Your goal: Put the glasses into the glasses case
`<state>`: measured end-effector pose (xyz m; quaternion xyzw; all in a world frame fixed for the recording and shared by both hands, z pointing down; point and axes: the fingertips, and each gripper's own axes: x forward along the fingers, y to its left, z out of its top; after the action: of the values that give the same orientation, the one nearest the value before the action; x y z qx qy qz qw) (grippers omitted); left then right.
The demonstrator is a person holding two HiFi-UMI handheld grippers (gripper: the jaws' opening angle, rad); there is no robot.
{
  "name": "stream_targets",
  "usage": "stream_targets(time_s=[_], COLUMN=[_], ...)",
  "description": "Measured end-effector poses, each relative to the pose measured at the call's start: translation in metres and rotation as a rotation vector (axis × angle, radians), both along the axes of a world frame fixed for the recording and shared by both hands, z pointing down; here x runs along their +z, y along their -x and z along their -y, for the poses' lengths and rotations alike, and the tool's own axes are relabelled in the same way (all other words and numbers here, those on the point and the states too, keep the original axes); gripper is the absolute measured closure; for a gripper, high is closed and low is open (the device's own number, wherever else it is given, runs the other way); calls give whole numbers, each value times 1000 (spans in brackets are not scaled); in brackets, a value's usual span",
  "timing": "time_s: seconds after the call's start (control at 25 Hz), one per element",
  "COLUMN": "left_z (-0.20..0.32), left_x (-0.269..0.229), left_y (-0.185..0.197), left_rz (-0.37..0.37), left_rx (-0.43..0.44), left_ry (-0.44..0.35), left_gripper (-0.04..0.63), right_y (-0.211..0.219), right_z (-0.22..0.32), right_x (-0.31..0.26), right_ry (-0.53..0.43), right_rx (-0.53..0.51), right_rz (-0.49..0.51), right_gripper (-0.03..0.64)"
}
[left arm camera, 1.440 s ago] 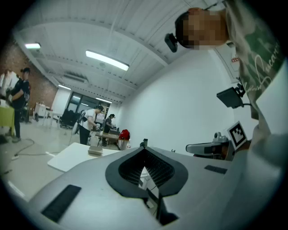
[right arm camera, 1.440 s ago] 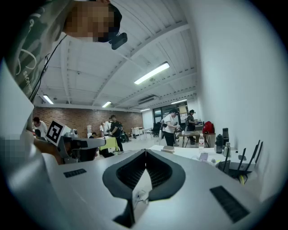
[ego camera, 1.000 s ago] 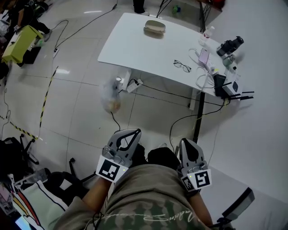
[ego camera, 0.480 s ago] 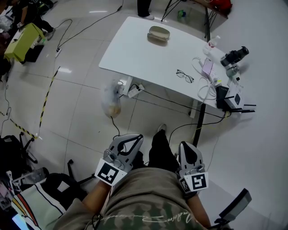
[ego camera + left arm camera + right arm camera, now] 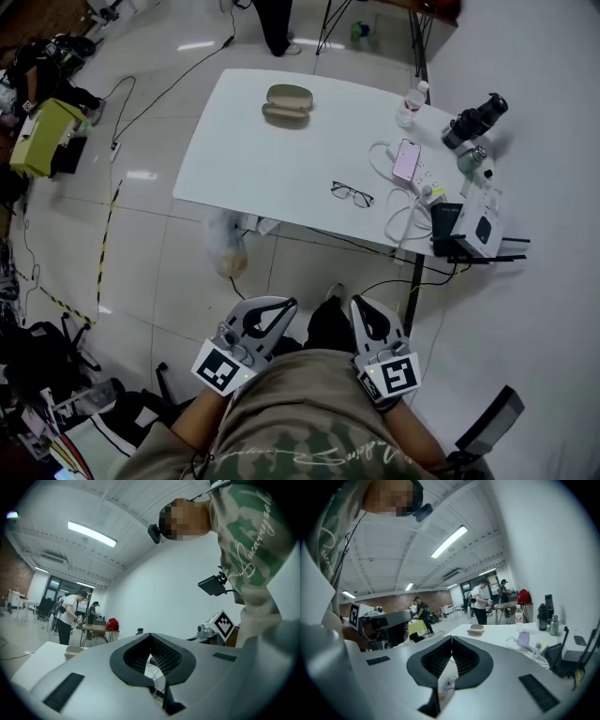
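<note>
A pink smartphone (image 5: 407, 159) lies at the right of the white rectangular surface (image 5: 281, 159), with a clear plastic bottle (image 5: 408, 106) beyond it. A black camera (image 5: 474, 119) stands farther right. A translucent plastic bag (image 5: 229, 248) sits on the tiled floor (image 5: 150, 253).

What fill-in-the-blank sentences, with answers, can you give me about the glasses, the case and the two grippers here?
1. The glasses lie on the ____ table, not in the glasses case.
2. Of those two things, the ____ lies farther from the person.
3. The left gripper and the right gripper, jaws together, each hold ____.
Missing words: white; glasses case; nothing.
</note>
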<state>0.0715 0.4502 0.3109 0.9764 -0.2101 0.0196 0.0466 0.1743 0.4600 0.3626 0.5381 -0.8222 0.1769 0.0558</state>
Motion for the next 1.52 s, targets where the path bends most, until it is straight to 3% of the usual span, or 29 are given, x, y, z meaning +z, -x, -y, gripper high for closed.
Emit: stream_targets(time_s=[0.12, 0.28, 0.48, 0.72, 0.88, 1.0, 1.12, 1.36, 1.52], left_z=[31, 61, 86, 107, 123, 142, 163, 210, 224], left_x=[1, -1, 5, 7, 14, 13, 13, -3, 8], left_y=[-30, -62, -82, -84, -85, -81, -72, -52, -54], left_rz=[-28, -124, -81, -133, -105, -125, -138, -177, -123], left_rx=[-52, -107, -164, -192, -160, -134, -123, -79, -4], left_ry=[44, 103, 92, 134, 137, 143, 141, 127, 131], left_gripper=[595, 595, 595, 595, 595, 595, 595, 595, 595], right_y=[-19, -64, -103, -104, -107, -105, -84, -55, -55], right_z=[28, 67, 90, 103, 115, 130, 148, 192, 214], right_x=[-5, -15, -1, 6, 1, 4, 6, -3, 1], right_ry=[8, -76, -61, -45, -65, -47, -41, -62, -62], right_rx=[-61, -53, -26, -44, -8, 33, 4, -4, 50], right_rz=[-24, -12, 26, 10, -3, 19, 44, -16, -57], right_gripper=[606, 606, 606, 606, 605, 604, 605, 604, 604])
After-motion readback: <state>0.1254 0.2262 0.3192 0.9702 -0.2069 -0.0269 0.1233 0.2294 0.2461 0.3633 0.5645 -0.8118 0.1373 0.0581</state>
